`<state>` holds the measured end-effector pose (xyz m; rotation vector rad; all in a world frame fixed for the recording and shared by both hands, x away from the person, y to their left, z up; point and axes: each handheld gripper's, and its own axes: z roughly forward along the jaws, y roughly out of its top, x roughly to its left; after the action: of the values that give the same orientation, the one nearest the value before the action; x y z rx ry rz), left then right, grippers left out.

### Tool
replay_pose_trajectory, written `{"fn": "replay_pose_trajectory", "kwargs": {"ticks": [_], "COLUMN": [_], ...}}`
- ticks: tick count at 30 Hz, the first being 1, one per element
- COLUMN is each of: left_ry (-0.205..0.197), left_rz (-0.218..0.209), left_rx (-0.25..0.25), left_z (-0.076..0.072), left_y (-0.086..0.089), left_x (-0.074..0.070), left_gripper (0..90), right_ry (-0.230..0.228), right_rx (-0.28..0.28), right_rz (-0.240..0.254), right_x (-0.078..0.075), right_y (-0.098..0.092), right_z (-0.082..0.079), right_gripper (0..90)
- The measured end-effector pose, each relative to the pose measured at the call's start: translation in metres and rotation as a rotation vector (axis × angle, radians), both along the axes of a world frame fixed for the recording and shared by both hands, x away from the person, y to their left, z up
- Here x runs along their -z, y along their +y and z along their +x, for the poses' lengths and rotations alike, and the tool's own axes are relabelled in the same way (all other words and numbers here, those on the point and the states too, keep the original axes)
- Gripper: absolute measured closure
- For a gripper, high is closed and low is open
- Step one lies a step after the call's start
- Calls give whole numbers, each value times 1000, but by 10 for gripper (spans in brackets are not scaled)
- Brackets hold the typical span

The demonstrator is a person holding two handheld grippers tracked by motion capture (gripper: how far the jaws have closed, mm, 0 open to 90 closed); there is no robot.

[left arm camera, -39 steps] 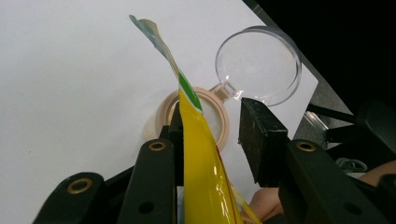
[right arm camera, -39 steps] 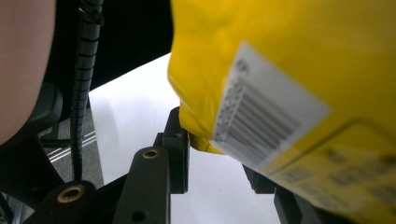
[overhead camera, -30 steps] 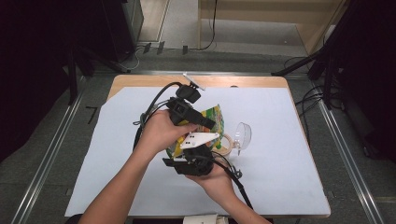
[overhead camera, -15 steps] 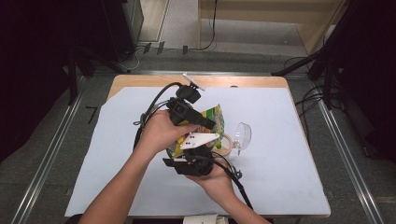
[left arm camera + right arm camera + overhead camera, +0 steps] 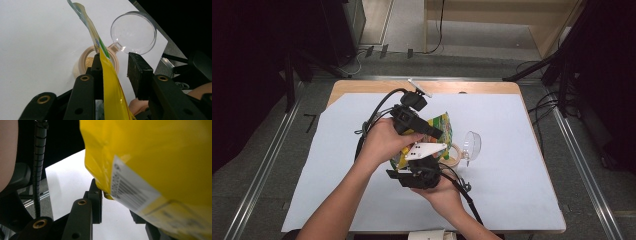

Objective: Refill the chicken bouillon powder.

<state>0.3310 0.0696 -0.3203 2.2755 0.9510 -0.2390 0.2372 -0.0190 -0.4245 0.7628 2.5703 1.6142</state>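
Note:
A yellow and green bag hangs tilted between my two grippers over the middle of the table. Its torn top edge points at a small beige pot holding tan grains. The pot's clear round lid stands flipped open to the right. My left gripper straddles the bag's top. The bag lies against one pad, and the other pad stands apart from it. From below, my right gripper grips the bag's bulky bottom, barcode label up; the bag hides one of its jaws.
A white sheet covers most of the wooden table. A small white strip lies at the back edge. Black cables trail left and down from the grippers. Dark stands and metal rails flank the table.

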Motion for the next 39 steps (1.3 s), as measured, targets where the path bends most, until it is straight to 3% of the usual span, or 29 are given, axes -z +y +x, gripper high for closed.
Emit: {"fn": "replay_pose_trajectory", "kwargs": {"ticks": [12, 23, 39], "left_ry": [1, 2, 1], "left_rz": [4, -5, -3], "left_rx": [5, -1, 3], "left_z": [-1, 1, 1], "left_y": [-1, 0, 0], "left_x": [0, -1, 0], "left_gripper": [687, 679, 687], "right_ry": [-9, 23, 17], "right_rx": [6, 1, 3], "right_rz": [11, 16, 11], "right_x": [3, -3, -4], "right_y": [1, 0, 0], "right_z": [-2, -1, -2], "right_gripper": [691, 690, 692]}}
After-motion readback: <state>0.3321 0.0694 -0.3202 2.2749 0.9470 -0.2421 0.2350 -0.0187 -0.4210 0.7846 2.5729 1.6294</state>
